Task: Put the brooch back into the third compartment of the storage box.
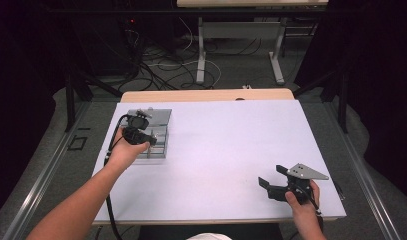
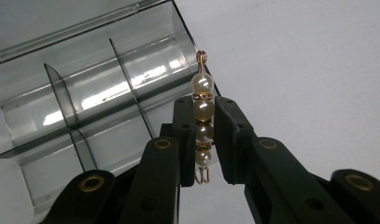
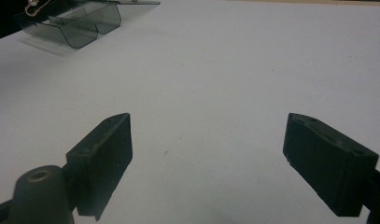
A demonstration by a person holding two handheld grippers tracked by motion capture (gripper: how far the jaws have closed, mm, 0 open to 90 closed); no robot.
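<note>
Left gripper [image 2: 200, 140]: jaws pinching a pearl drop [image 2: 202, 122], four pearls on a gold wire, held lengthwise, top loop and bottom hook poking out both ends. It hangs at the right edge of the clear divided organizer box [image 2: 85, 93], over the white table [image 2: 309, 70], not over a compartment.

Risks, as I judge them:
- Round, slick pearls; grip is on two beads at most. Any twist and it likely pivots or squirts out.
- Release here and it lands on the table or the box wall, not in a slot.
- The hook could snag a divider.

Right gripper [image 3: 206, 158]: jaws spread wide, empty, near the table's front right, well apart from the box.
</note>
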